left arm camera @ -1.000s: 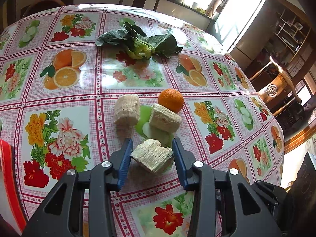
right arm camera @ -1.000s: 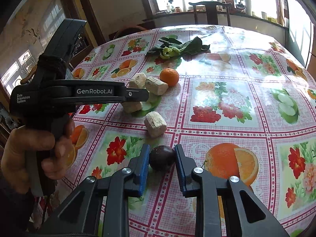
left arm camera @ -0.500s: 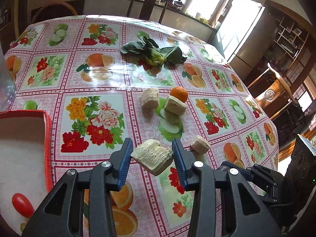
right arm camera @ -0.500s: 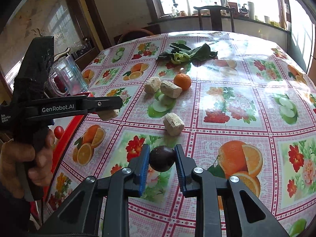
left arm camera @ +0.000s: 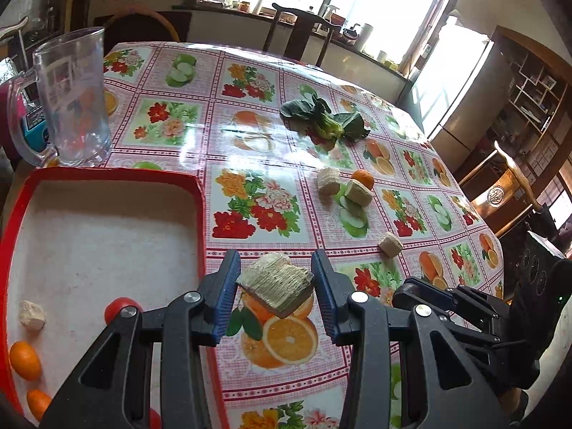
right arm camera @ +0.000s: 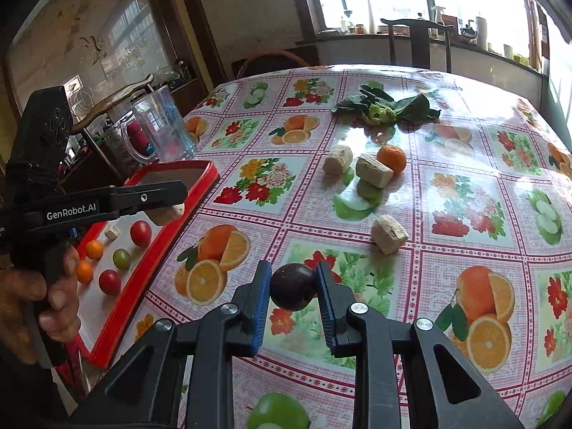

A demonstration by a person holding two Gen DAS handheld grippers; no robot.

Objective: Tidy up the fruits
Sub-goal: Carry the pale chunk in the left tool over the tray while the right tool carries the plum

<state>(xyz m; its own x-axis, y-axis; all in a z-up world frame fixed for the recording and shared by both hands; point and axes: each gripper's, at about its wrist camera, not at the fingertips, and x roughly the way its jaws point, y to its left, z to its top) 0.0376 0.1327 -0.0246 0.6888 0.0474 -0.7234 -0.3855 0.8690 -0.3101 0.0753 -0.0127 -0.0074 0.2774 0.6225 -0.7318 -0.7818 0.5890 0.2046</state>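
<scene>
My left gripper (left arm camera: 275, 287) is shut on a pale fibrous cane chunk (left arm camera: 276, 285) and holds it above the table, just right of the red-rimmed tray (left arm camera: 107, 175). From the right wrist view the same chunk (right arm camera: 166, 213) hangs over the tray's right rim (right arm camera: 200, 193). The tray holds red tomatoes (right arm camera: 140, 233), small oranges (right arm camera: 94, 249), a green fruit (right arm camera: 121, 258) and a small pale piece (left arm camera: 32, 315). My right gripper (right arm camera: 293, 287) is shut on a dark purple round fruit (right arm camera: 292, 286), held above the table. An orange (right arm camera: 392, 158) and three cane chunks (right arm camera: 373, 171) lie further out.
A clear plastic mug (left arm camera: 73, 96) stands behind the tray. A leafy green vegetable (left arm camera: 327, 123) lies further back on the flowered tablecloth (left arm camera: 171, 125). A chair (left arm camera: 300, 32) stands at the far edge and another chair (left arm camera: 511, 186) is to the right.
My left gripper has carried the cane chunk back and left, to the tray's rim. My right gripper has lifted the dark fruit and drawn back a little.
</scene>
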